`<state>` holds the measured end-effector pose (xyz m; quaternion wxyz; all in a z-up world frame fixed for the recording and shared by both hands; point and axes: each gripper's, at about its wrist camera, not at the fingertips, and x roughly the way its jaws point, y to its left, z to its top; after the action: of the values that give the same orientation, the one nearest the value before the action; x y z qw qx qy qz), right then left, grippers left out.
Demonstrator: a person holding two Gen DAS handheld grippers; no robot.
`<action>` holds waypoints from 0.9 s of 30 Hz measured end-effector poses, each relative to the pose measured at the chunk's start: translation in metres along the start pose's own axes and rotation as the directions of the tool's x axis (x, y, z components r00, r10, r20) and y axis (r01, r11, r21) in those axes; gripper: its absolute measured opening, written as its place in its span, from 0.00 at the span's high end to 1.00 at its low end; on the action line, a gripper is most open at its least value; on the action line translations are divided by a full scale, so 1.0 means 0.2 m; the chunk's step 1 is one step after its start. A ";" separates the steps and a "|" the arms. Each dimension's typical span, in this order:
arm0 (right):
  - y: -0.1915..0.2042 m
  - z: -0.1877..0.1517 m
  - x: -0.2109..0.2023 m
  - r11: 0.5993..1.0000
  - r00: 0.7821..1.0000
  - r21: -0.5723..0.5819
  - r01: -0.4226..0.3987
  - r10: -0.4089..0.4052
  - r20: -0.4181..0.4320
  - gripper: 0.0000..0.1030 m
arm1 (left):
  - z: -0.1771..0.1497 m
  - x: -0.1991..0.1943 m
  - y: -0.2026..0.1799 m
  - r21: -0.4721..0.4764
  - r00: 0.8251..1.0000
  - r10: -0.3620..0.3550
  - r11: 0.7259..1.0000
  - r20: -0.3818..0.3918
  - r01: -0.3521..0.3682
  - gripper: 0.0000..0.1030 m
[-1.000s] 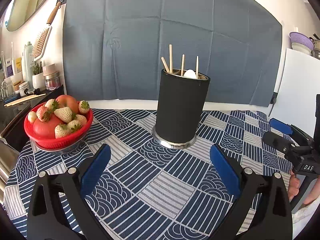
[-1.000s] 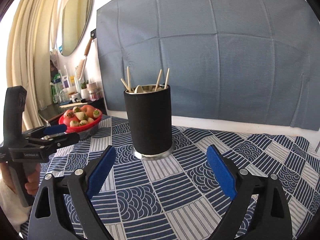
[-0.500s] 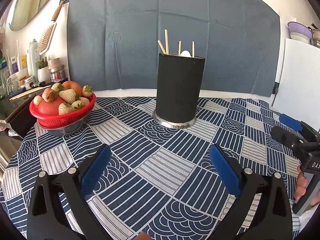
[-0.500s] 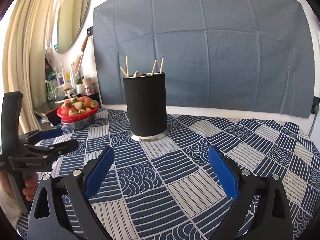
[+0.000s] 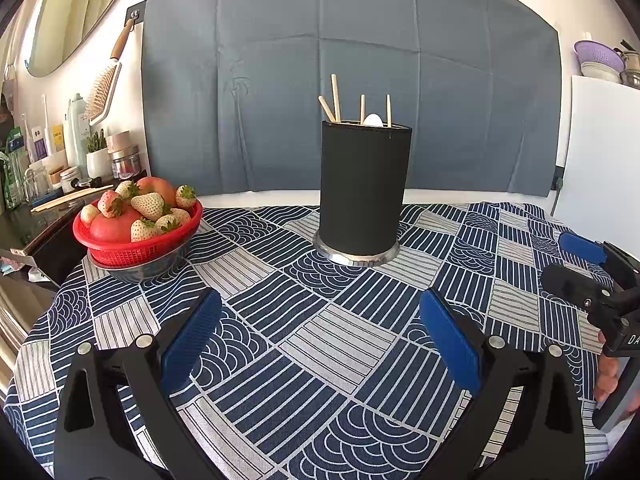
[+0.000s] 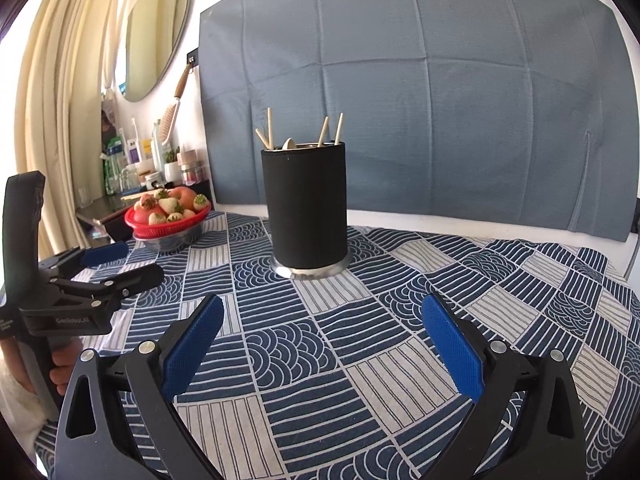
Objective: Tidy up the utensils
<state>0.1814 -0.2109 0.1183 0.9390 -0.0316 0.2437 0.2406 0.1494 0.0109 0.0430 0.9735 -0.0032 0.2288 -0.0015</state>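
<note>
Left wrist view showed the left gripper with jaws spread wide over bare patterned tablecloth, right gripper likewise agape and empty, black utensil holder upright beyond both, chopsticks poking out, fruit basket well left

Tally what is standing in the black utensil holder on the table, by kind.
Wooden sticks (chopsticks or thin handles): 4
Pale rounded spoon end: 1
Total showing above the rim of the black holder: 5
</note>
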 end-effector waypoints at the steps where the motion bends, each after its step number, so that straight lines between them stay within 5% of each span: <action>1: 0.00 0.00 0.00 1.000 1.000 0.000 -0.002 0.002 -0.001 0.08 | 0.00 0.00 0.00 0.000 1.000 0.000 1.000 0.000 0.000 0.06; 27: -0.01 0.00 0.01 1.000 1.000 0.011 -0.004 0.004 -0.009 0.08 | 0.00 0.01 0.02 -0.021 1.000 0.015 1.000 -0.009 -0.015 0.06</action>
<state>0.1836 -0.2125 0.1174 0.9377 -0.0269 0.2492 0.2407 0.1514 0.0152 0.0426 0.9723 -0.0118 0.2333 0.0083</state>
